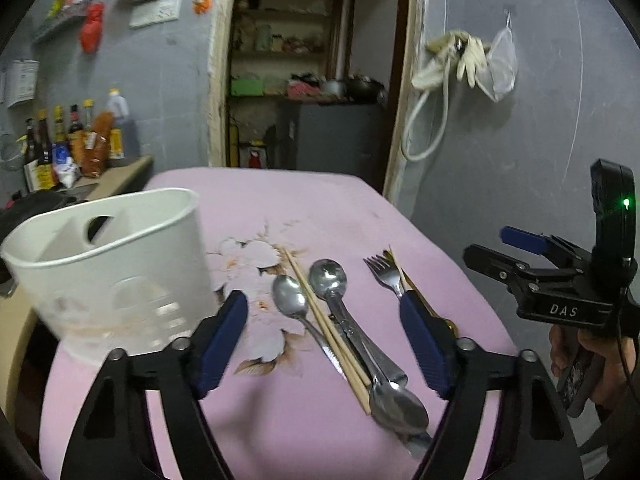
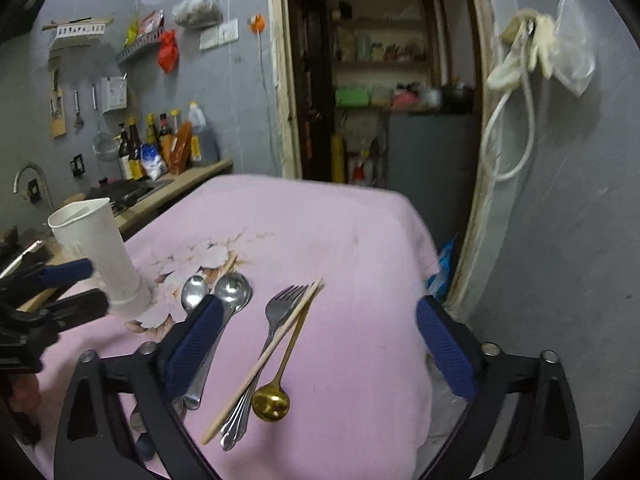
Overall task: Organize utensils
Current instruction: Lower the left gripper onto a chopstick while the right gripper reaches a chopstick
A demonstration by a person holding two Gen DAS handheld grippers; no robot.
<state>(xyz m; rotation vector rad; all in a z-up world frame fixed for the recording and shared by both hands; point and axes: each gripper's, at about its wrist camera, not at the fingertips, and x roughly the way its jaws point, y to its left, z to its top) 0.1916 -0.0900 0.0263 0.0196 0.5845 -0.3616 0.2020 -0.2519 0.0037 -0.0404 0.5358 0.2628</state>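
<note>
Open pink cloth (image 2: 340, 240) beyond and right of the cutlery — free passage there; white holder (image 1: 108, 264) blocking the left side, crossed spoons (image 1: 332, 304) and chopsticks (image 1: 320, 320) crowding the middle, fork (image 2: 280, 308) and gold spoon (image 2: 272, 400) just right — wall close on the right.

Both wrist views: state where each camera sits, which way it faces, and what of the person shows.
Left wrist: rides the left gripper, angled down over the pink cloth toward the doorway; shows its blue fingers, the right gripper and a hand.
Right wrist: rides the right gripper, facing the same way; shows its fingers and the left gripper.
Shared: white caddy, spoons, fork, chopsticks.
</note>
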